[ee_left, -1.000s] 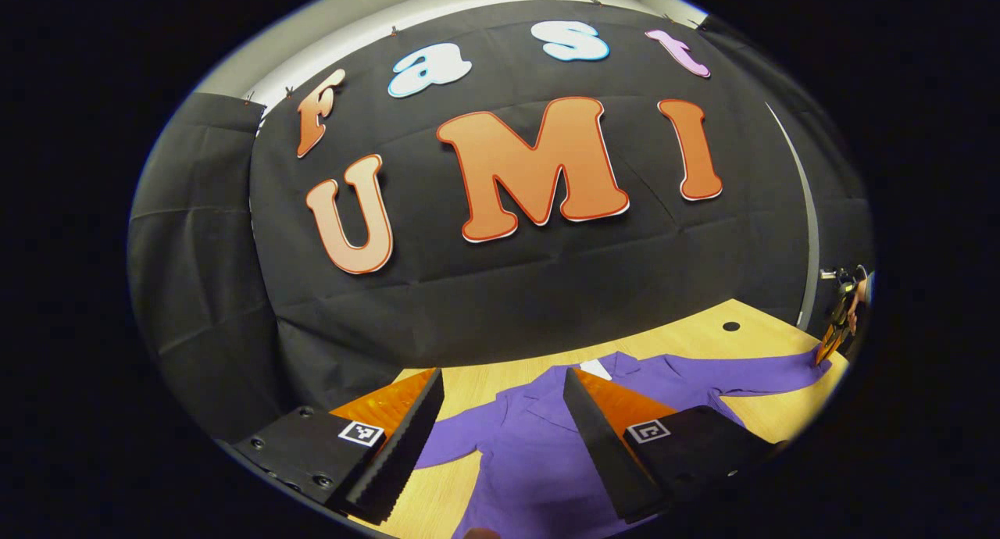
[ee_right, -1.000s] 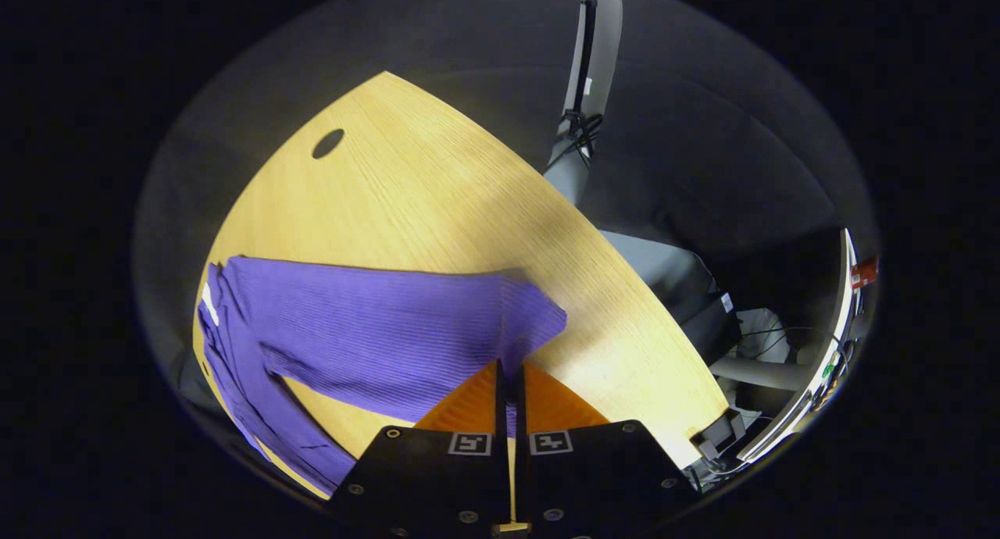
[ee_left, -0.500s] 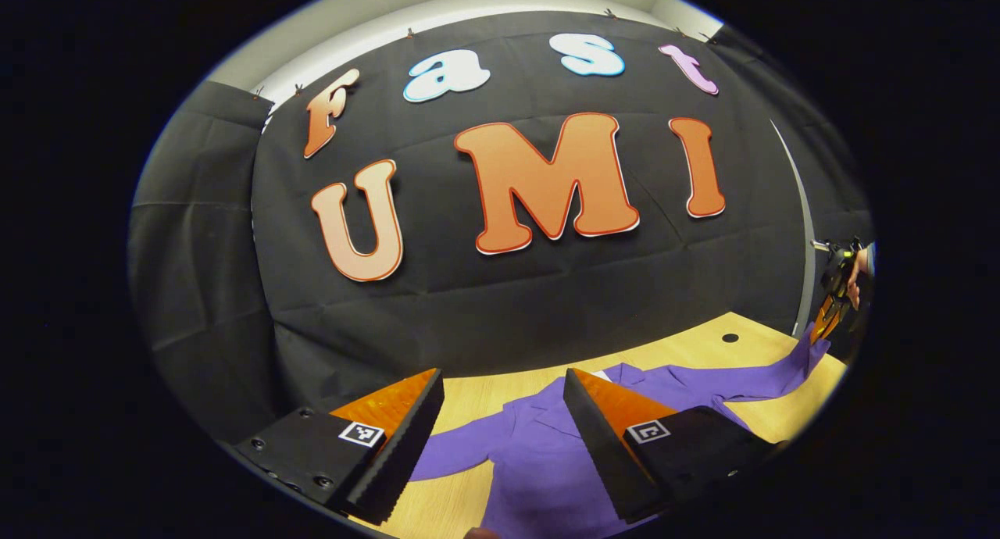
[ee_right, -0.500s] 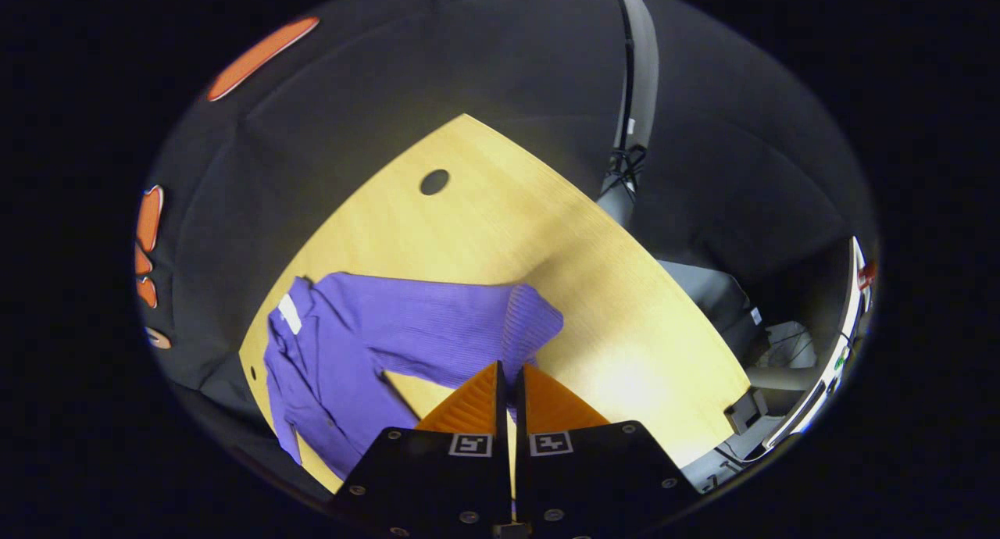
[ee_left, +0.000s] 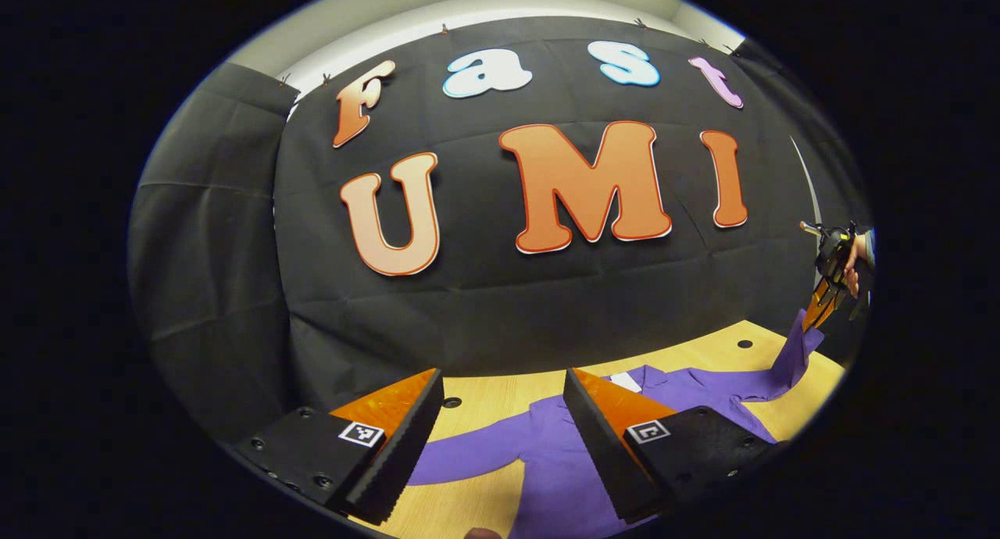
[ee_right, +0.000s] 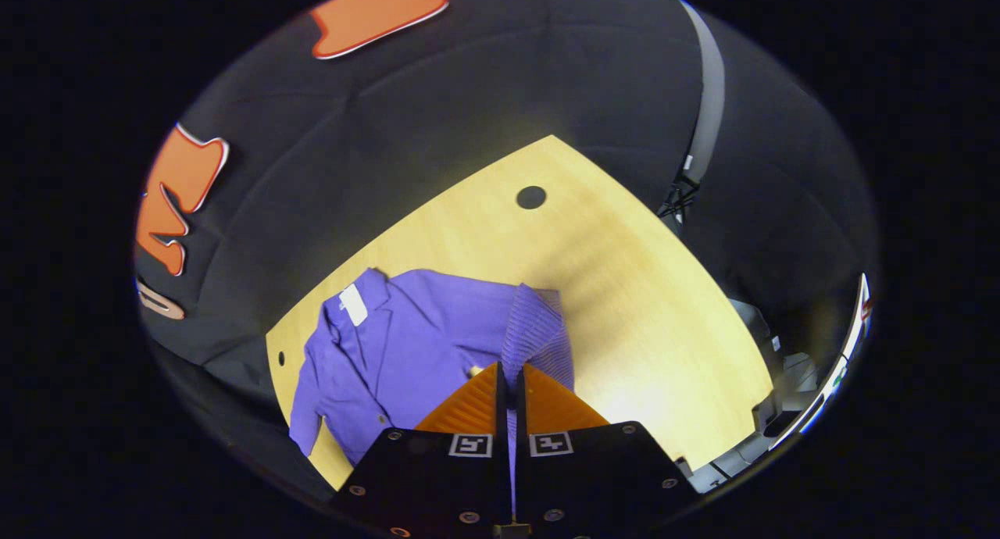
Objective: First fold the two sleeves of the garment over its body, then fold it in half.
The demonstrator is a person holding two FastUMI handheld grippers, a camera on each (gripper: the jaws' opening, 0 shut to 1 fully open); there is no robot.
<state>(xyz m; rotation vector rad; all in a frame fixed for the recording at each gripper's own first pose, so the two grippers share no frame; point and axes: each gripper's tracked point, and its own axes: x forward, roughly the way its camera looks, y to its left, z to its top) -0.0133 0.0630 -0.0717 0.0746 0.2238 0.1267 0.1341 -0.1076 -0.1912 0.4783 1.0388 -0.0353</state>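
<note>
Right gripper view: the right gripper [ee_right: 509,376] has both orange fingers [ee_right: 471,402] pressed together on the ribbed cuff [ee_right: 537,336] of one sleeve of the purple garment [ee_right: 406,344]. The cuff is raised off the wooden table [ee_right: 625,289] and the sleeve runs from the fingertips back toward the garment body. The body lies flat on the table below, collar and white label [ee_right: 352,304] toward the black booth wall [ee_right: 437,117]; the other sleeve extends along the table's near-left edge. A round cable hole [ee_right: 531,197] sits in the tabletop beyond the garment.

Left gripper view: the left gripper [ee_left: 500,422] is held above the table with its fingers [ee_left: 398,437] spread wide apart — nothing is between them. The garment's body and one flat sleeve lie on the table under and beyond the fingertips. At the far right edge, the right gripper appears pinching the lifted sleeve end [ee_left: 797,351], with a hand [ee_left: 851,262] holding it; the sleeve rises steeply from the table to those fingertips
</note>
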